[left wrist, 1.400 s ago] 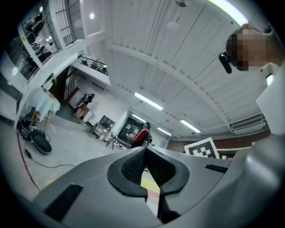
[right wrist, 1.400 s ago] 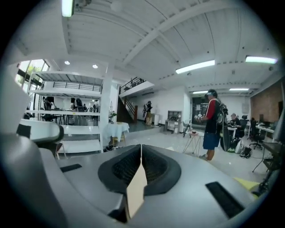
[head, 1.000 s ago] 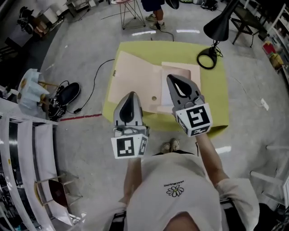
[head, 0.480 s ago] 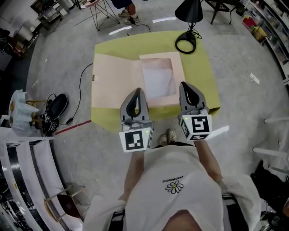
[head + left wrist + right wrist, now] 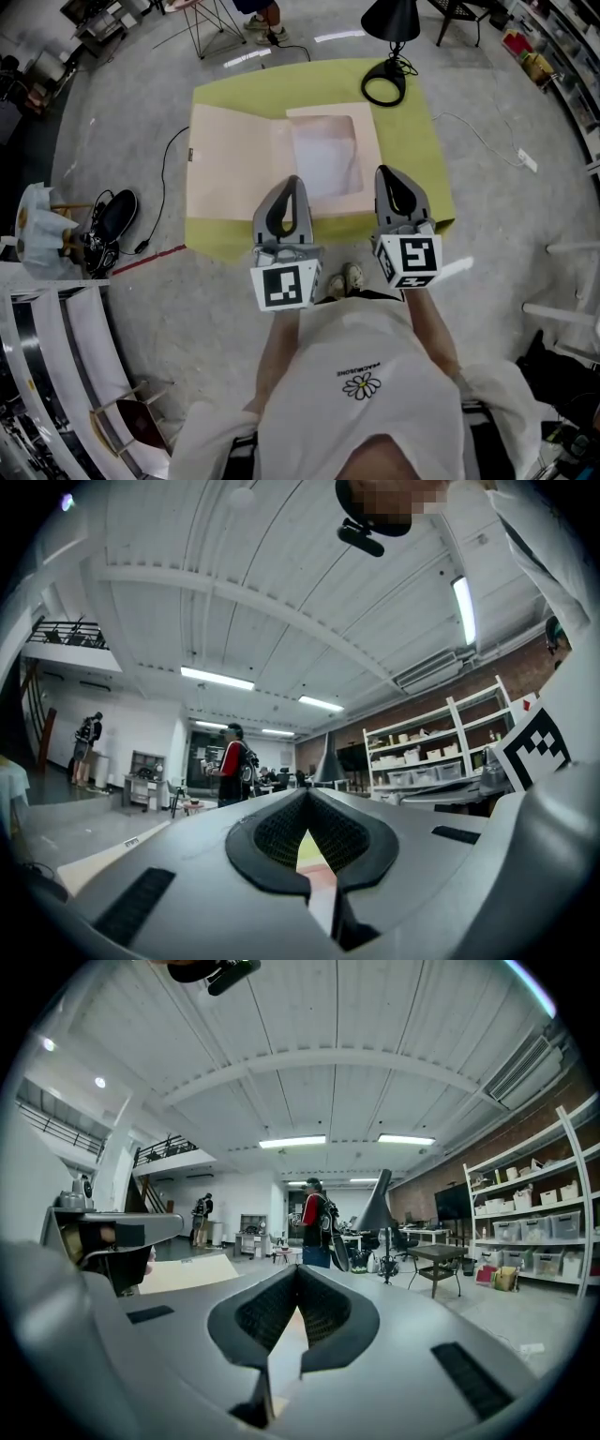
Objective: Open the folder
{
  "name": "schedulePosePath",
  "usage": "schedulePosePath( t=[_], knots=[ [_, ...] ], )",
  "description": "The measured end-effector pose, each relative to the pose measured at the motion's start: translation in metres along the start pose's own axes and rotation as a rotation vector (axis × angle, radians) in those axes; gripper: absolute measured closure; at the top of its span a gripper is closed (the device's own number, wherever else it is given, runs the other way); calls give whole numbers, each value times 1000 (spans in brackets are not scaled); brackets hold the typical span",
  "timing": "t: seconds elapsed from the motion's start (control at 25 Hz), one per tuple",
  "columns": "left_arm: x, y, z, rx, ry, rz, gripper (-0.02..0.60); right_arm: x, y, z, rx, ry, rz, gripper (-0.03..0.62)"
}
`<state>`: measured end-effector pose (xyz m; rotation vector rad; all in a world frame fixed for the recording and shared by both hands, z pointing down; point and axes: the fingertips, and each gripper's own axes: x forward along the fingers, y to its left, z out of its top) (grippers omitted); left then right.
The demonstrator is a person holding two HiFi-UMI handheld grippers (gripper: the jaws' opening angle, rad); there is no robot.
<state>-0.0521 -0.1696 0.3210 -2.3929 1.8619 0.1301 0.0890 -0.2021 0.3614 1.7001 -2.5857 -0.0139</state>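
The left gripper has its jaws fully together. In the left gripper view the two tips meet in a point, and only the diamond-shaped hollow behind them stays clear. Nothing is caught between them; through the hollow only a strip of green and pink surface beyond shows.

The right gripper looks the same in the right gripper view: tips pressed together at the front, dark ribbed pads facing each other across the hollow, nothing gripped.

In the head view the person holds both grippers side by side, pointing away from the body and roughly level. Their tips lie over the near edge of the folder. Whether either tip touches the card cannot be told, and neither has hold of it.

The beige folder lies spread open and flat on the yellow-green table. Its left flap is bare. Its right half carries a pale sheet framed by the card. The left gripper points at the area near the fold, the right gripper at the right half's near right corner.

A black lamp stands at the table's far edge, well apart from both grippers.
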Motion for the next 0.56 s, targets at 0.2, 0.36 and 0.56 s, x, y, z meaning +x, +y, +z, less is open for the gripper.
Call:
schedulePosePath(
  t=[0.2,0.36,0.56],
  knots=[
    [-2,5,-1,12,4,19,566,-1,-1,0,1,-3,4,582],
    [-6,11,-3,11,6,36,566,-2,5,-1,-3,0,18,582],
    [-9,17,-13,53,43,36,566,0,7,0,-4,-4,21,582]
  ],
)
